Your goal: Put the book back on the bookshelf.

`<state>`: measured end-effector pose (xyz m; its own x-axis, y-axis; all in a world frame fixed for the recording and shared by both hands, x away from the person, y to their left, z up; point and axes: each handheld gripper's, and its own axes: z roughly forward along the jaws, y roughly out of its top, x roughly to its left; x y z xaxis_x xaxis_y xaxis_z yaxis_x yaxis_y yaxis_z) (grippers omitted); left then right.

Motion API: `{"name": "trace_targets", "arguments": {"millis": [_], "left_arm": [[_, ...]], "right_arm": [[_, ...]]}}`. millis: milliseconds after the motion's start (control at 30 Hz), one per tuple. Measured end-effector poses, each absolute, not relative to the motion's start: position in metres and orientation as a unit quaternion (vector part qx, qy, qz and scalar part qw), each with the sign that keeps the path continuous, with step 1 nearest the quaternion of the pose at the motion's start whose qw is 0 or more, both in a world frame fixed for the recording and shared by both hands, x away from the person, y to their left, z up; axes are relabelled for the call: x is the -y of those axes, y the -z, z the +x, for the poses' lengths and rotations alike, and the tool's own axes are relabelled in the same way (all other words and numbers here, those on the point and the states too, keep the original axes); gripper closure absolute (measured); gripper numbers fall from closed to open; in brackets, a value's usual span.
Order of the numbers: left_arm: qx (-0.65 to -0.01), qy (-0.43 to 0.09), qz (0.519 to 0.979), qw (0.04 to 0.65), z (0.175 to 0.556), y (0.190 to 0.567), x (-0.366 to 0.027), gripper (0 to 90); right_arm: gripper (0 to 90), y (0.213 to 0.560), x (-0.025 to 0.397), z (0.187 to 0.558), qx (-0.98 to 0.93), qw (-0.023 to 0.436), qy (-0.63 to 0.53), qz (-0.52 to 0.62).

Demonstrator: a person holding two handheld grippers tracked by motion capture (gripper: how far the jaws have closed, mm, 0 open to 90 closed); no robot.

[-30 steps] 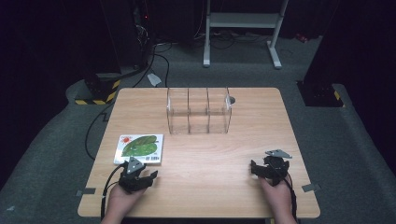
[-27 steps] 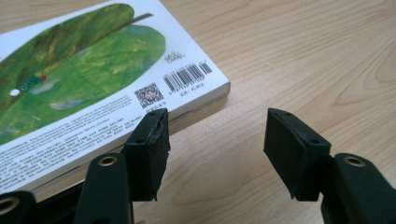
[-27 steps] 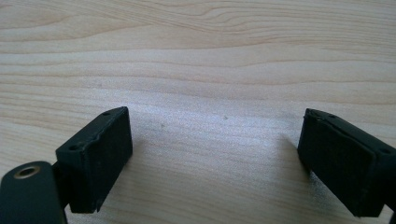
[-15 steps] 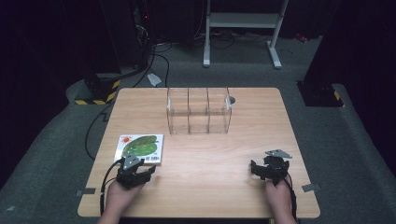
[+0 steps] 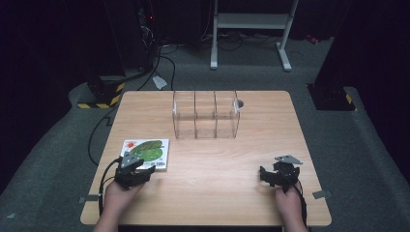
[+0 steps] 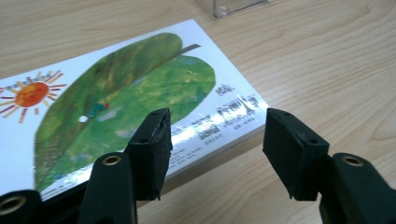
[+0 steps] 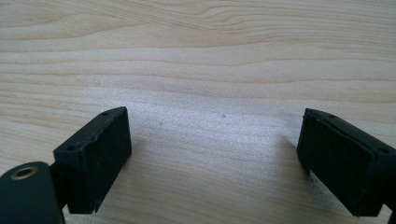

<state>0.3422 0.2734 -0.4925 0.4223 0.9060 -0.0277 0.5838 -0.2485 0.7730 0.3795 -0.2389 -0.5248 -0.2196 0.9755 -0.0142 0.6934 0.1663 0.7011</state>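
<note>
- My left gripper (image 5: 138,170) sits low at the near left of the table (image 5: 251,140), right at the near edge of the book (image 5: 147,151).
- In the left gripper view my left gripper (image 6: 212,140) has its jaws spread: one pad is over the book's (image 6: 116,102) near edge, the other stands off its corner over bare wood. Nothing is clamped.
- The book lies flat, cover up, showing a green leaf and a small sun, on the left side of the table.
- My right gripper (image 5: 271,175) rests at the near right, well apart from the book.
- In the right gripper view my right gripper (image 7: 212,163) has its jaws wide apart with bare wood between them.
- A clear organizer (image 5: 206,115) with three compartments stands upright at the far middle of the table, well apart from both grippers.
</note>
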Motion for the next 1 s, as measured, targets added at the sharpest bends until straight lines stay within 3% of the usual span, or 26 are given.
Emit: {"name": "trace_targets", "arguments": {"millis": [500,1000], "left_arm": [[-0.535,-0.235,0.72,0.374,0.357,0.498,-0.319,46.1],[-0.595,-0.24,0.673,0.367,0.362,0.513,-0.355,37.8]], "right_arm": [[9.0,0.525,0.239,0.381,-0.725,0.243,-0.292,0.574],[8.9,0.525,0.239,0.382,-0.727,0.239,-0.292,0.574]]}}
